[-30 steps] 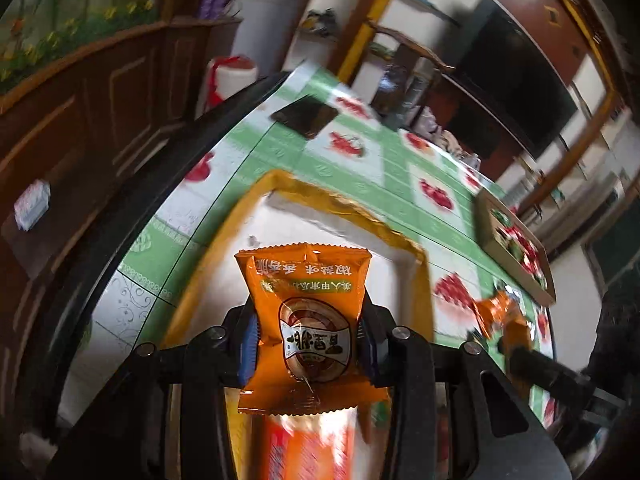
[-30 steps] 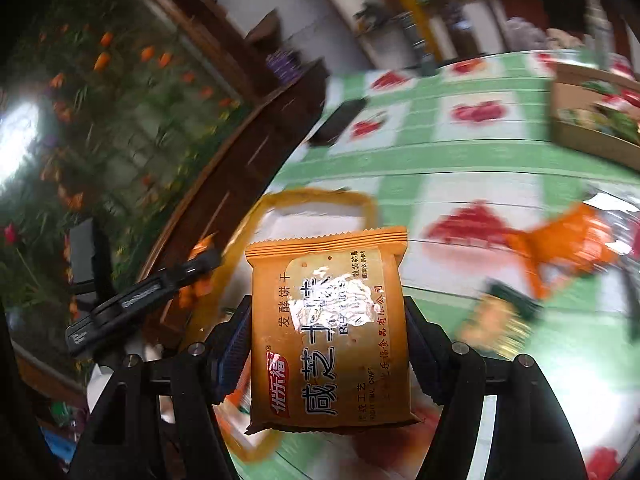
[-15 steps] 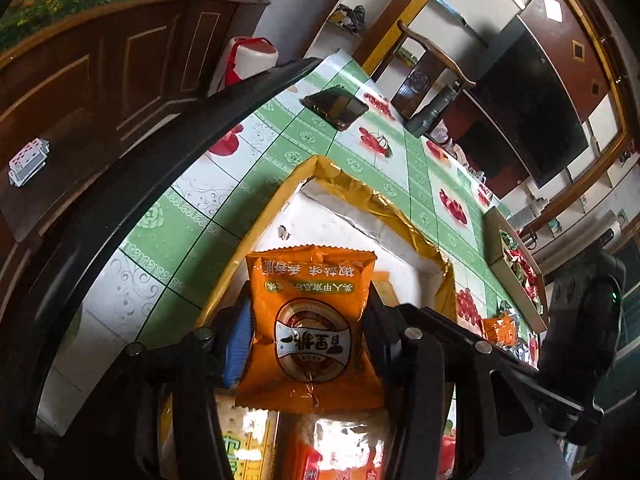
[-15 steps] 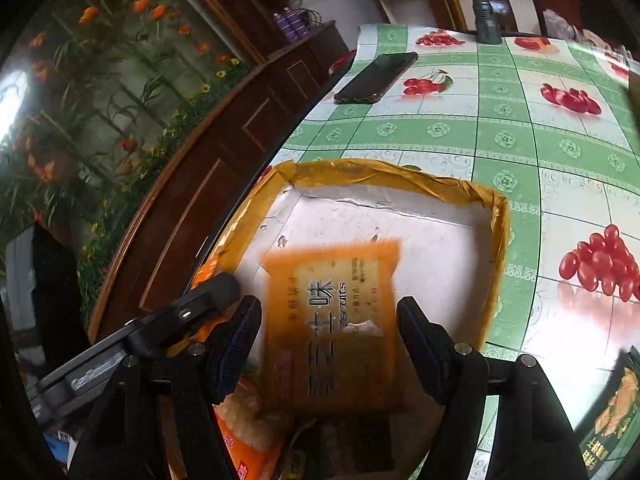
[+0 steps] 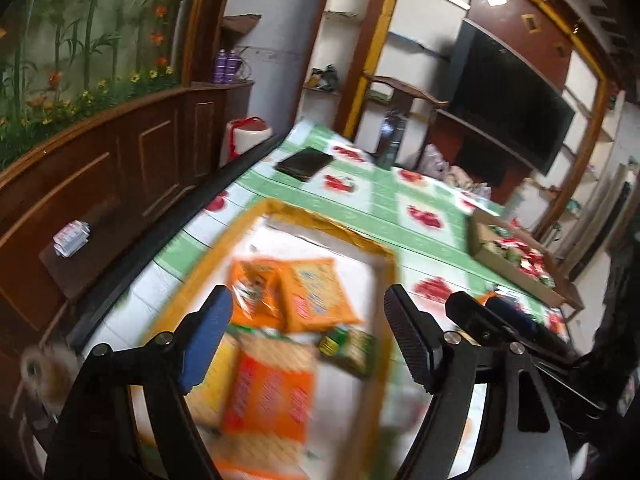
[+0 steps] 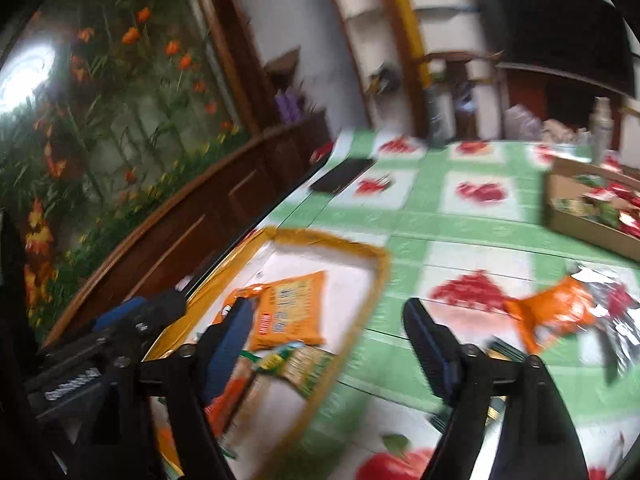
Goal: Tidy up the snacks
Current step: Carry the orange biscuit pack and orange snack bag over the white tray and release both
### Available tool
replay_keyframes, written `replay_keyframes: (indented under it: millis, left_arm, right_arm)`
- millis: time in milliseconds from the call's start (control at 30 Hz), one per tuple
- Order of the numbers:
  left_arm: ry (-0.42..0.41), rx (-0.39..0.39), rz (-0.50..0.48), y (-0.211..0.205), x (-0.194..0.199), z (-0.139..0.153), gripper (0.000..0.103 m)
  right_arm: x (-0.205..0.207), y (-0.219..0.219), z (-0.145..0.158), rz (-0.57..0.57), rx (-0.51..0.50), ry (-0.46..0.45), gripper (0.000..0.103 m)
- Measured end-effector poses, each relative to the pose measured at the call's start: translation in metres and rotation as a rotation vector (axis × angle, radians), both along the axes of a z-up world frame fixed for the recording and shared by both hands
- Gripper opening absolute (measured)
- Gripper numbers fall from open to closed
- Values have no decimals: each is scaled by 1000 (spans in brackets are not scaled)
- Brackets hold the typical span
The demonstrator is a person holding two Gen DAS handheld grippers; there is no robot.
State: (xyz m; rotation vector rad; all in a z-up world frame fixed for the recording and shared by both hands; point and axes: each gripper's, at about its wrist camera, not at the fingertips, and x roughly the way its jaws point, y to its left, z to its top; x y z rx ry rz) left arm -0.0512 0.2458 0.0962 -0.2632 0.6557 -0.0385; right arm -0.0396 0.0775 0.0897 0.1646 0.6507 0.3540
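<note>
From my claws I can read nothing: the printing on the orange snack packets (image 5: 316, 292) in the yellow-rimmed box (image 5: 384, 264) is smeared by motion blur, and the white lettering on my other claw's body (image 6: 72, 380) is too blurred.

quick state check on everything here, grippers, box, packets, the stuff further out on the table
left gripper: jaws just opened, nothing between them
right gripper: jaws just opened, nothing between them
yellow-rimmed box: open, holding packets
orange packets: lying flat in the box
loose orange packet: on the tablecloth outside
cardboard tray: open, filled
</note>
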Motion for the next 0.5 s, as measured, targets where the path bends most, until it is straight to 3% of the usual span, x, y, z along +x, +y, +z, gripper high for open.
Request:
replay_keyframes:
  millis: [100, 233, 500]
  left_arm:
    - [26, -41, -29, -10, -16, -3, 78]
    - [40, 104, -12, -38, -31, -2, 78]
    - [5, 246, -13, -75, -60, 8, 78]
  right_arm:
    - [-20, -31, -8, -61, 67, 48, 83]
    - [-43, -62, -25, -130, 116, 94, 83]
    - [-73, -80, -27, -164, 112, 100, 83]
